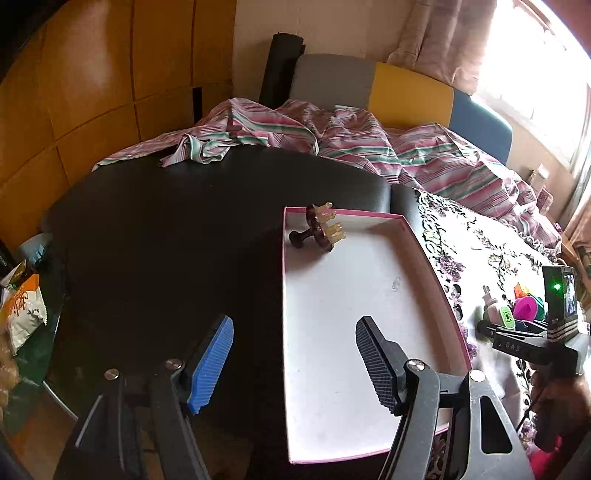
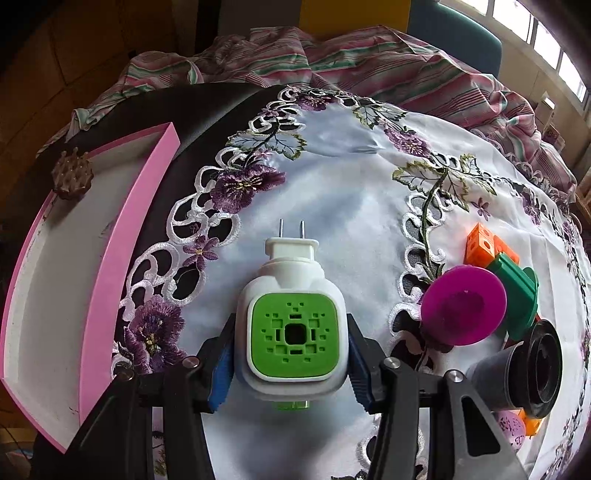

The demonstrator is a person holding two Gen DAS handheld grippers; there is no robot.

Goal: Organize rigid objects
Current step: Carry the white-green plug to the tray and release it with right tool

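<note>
- Right gripper: jaws clamped on white-green plug-in unit, on embroidered cloth.
- Left gripper: jaws apart, empty, over pink box near edge.
- Box floor mostly bare; brown knob in far corner.

Ahead of the left gripper lies a dark table top, and beyond it a rumpled striped bedsheet in pink, green and white. Behind the sheet stands a headboard in grey, yellow and blue panels. To the far left rise orange-brown wooden cabinet doors. Up and to the right, a bright window with a pale curtain floods the room with daylight.
</note>
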